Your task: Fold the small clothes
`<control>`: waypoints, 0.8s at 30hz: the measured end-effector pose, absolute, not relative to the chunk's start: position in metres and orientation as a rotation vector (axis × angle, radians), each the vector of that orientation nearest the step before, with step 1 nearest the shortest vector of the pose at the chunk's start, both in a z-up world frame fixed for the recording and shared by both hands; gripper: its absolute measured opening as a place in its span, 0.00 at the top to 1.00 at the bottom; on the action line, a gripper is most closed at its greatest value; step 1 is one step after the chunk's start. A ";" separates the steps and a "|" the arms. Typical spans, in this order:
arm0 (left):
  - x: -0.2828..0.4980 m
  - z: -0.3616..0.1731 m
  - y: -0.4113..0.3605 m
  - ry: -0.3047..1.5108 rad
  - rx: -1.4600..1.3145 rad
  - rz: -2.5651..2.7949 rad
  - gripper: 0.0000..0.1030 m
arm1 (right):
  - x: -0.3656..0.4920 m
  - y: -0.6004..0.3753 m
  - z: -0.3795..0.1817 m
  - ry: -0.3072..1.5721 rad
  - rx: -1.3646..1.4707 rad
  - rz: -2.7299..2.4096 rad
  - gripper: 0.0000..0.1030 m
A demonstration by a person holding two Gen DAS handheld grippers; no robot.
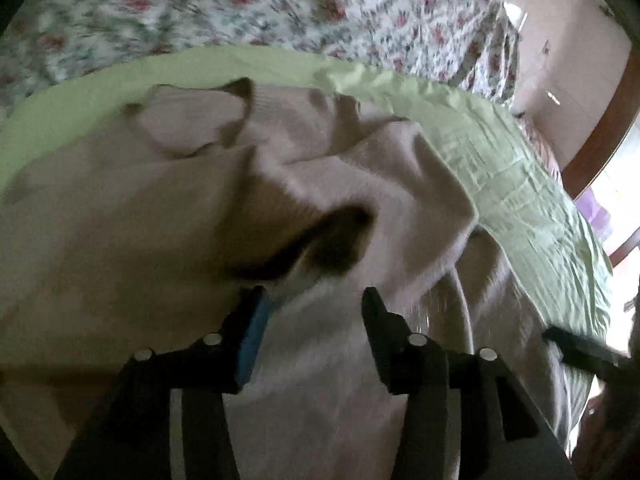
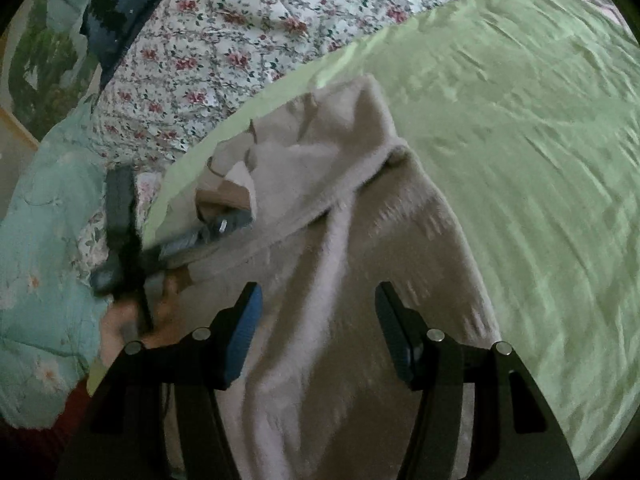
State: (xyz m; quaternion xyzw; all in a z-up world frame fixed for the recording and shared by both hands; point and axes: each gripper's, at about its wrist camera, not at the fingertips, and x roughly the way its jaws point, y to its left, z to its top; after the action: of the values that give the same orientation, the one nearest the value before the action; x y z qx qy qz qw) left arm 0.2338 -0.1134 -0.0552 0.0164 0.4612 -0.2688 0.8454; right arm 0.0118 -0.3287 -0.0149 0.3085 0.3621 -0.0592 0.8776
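Both tongs, left gripper [image 1: 314, 300] and right gripper [image 2: 318, 296], gape half-open, holding nothing, above a fuzzy beige sweater [image 2: 340, 240] rumpled on a crinkled green sheet [image 2: 520, 140].

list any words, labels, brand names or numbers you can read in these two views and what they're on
None: no readable text shows in either view.
The beige knit garment shows no visible tag or print.
The green sheet, the floral quilt and the teal floral blanket carry only patterns.
The left gripper and right gripper show no markings.
The left wrist view is motion-blurred.
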 end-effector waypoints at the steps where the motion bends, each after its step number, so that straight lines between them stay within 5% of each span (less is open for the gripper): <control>1: 0.222 -0.052 -0.100 0.956 0.032 -0.543 0.44 | 0.016 -0.328 -0.015 0.756 0.638 -0.117 0.42; 8: 0.175 -0.043 0.025 0.878 -0.032 -0.183 0.40 | 0.084 -0.306 -0.011 0.774 0.521 -0.034 0.42; 13: 0.204 -0.057 0.099 0.903 -0.194 -0.044 0.41 | 0.144 -0.275 -0.009 0.789 0.277 -0.030 0.29; 24: 0.245 -0.080 0.106 0.923 -0.173 -0.039 0.41 | 0.209 -0.325 -0.036 0.840 0.273 -0.177 0.25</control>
State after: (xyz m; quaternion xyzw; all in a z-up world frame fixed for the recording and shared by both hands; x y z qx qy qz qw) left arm 0.2455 0.1064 -0.0803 -0.0832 0.4448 -0.0190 0.8916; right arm 0.2092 -0.3248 -0.0359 0.1322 0.4058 -0.0857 0.9003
